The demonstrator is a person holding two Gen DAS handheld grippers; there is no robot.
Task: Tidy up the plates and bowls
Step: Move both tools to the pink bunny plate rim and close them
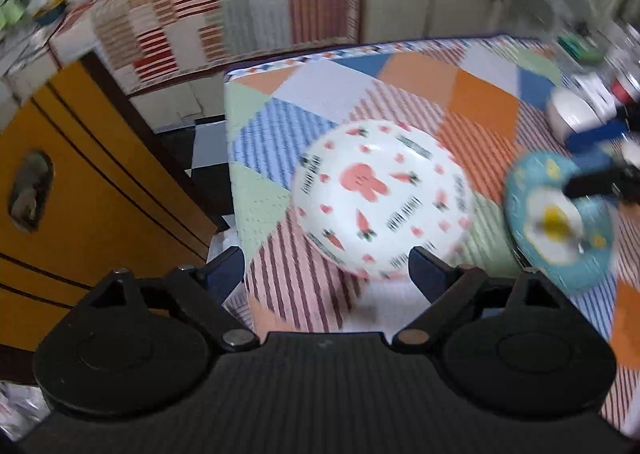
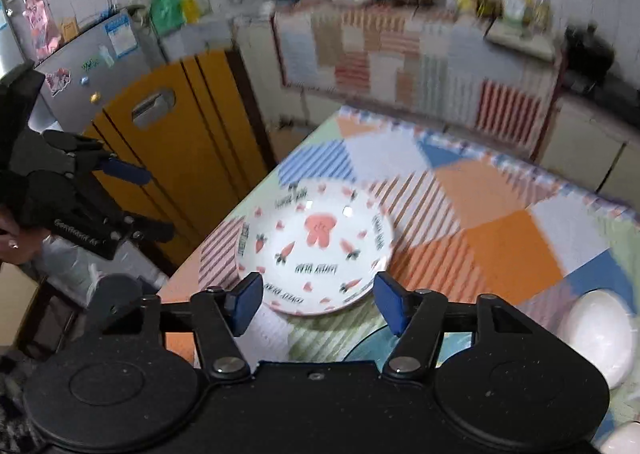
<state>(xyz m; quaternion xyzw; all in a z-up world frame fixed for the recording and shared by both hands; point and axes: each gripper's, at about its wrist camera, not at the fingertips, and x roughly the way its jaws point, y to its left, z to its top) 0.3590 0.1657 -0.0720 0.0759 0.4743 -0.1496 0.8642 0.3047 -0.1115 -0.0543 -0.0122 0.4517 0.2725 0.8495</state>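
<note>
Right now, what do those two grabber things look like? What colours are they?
Both are black plastic. The left gripper and the right gripper each have a ribbed black body, two round discs, silver bolts and blue pads on the fingertips. The right-wrist view shows white lettering on the left one's side, too blurry to read. No cables or sleeves show.

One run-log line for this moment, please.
left hand-held gripper: open, empty | right hand-held gripper: open, above blue egg plate | rabbit-print plate: on patchwork tablecloth, untouched
</note>
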